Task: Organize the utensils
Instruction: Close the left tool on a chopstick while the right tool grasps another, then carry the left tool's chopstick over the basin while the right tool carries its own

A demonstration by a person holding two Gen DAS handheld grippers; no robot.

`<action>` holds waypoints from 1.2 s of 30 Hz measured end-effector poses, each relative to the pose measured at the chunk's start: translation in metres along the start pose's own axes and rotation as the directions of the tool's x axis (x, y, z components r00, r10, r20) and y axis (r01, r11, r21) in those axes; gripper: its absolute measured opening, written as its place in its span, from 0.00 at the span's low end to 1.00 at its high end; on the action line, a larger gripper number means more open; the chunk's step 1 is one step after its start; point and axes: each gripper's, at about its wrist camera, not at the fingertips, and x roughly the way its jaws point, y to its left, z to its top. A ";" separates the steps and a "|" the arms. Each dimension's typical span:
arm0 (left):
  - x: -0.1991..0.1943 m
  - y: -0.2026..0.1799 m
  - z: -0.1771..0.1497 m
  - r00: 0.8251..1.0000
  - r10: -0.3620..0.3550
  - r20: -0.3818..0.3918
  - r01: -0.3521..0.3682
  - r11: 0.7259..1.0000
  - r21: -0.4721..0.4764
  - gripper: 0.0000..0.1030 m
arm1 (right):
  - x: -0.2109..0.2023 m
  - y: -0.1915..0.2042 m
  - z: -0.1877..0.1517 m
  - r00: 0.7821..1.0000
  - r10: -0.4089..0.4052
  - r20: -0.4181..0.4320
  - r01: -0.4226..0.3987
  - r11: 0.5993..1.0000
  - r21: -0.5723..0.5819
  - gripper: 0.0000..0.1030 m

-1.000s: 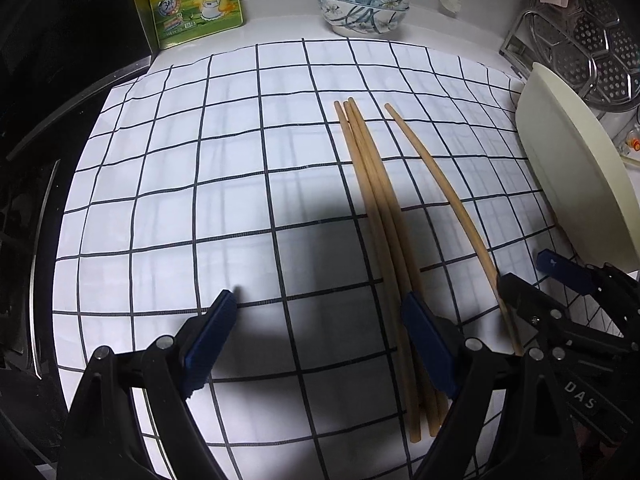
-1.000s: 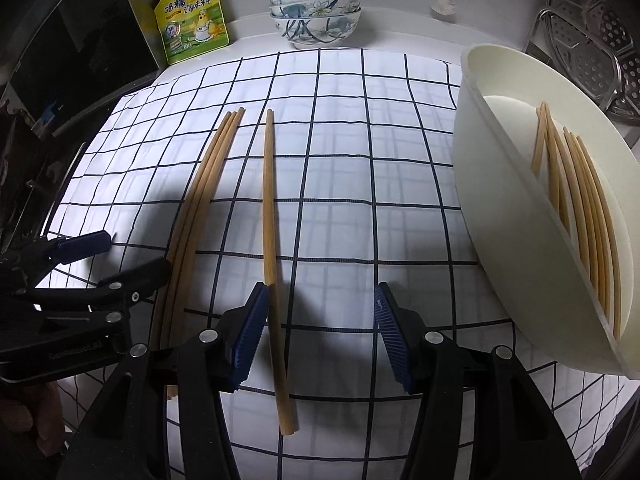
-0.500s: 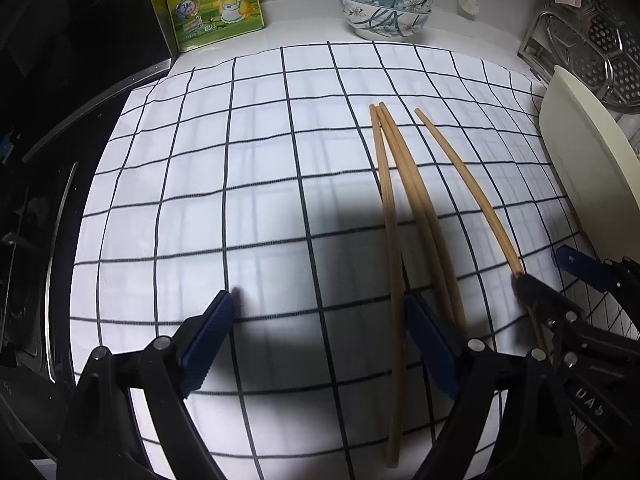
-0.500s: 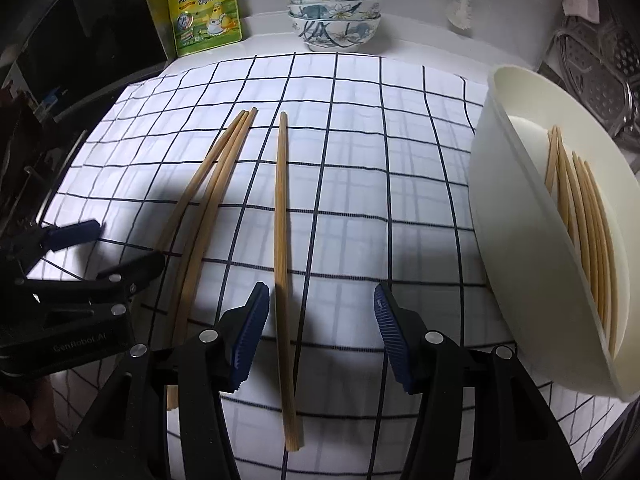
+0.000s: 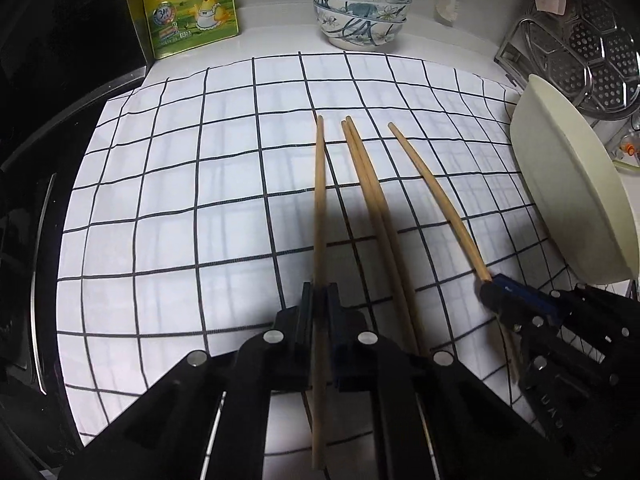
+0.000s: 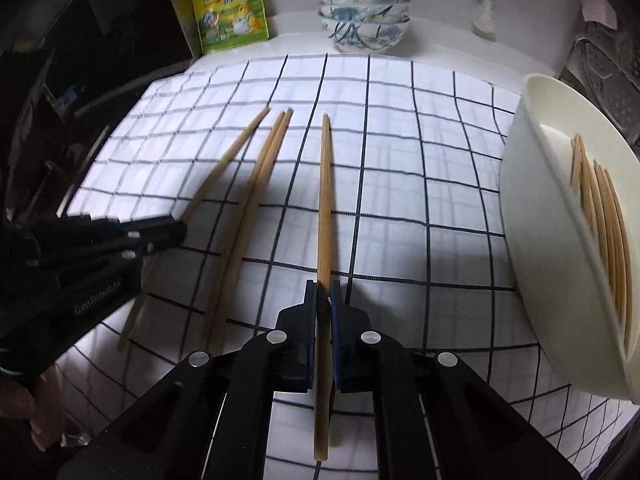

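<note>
This is a home kitchen counter. A checked cloth point(image 5: 180, 208) covers the worktop; behind it stand stacked bowls point(image 5: 362, 12) and a seasoning pouch point(image 5: 192, 4). Right of the cloth sit a cream tray point(image 6: 532, 240) holding chopsticks point(image 6: 604, 220) and a perforated metal steamer rack point(image 5: 592, 52).

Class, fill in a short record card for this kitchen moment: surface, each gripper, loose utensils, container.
surface: white cloth with black grid lines
left gripper: shut on one wooden chopstick
right gripper: shut on another wooden chopstick
loose utensils: pair of wooden chopsticks lying together between the two held ones
container: cream oval plastic tray, wooden chopsticks inside
</note>
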 end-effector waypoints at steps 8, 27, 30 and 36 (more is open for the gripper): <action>-0.048 -0.012 0.007 0.998 -0.011 0.062 0.011 1.000 0.008 0.07 | -0.053 -0.012 0.017 0.992 0.078 0.103 -0.083 0.996 0.043 0.06; -0.068 -0.225 0.089 0.965 -0.195 0.177 0.147 0.956 0.254 0.07 | -0.132 -0.219 -0.001 0.968 -0.138 0.210 0.065 0.946 0.319 0.06; -0.048 -0.261 0.096 0.967 -0.209 0.142 0.161 0.942 0.295 0.07 | -0.123 -0.241 -0.006 0.973 -0.145 0.180 0.078 0.939 0.336 0.06; -0.012 -0.298 0.102 0.981 -0.180 0.072 0.148 0.935 0.323 0.07 | -0.102 -0.271 -0.011 0.984 -0.115 0.136 0.060 0.934 0.353 0.06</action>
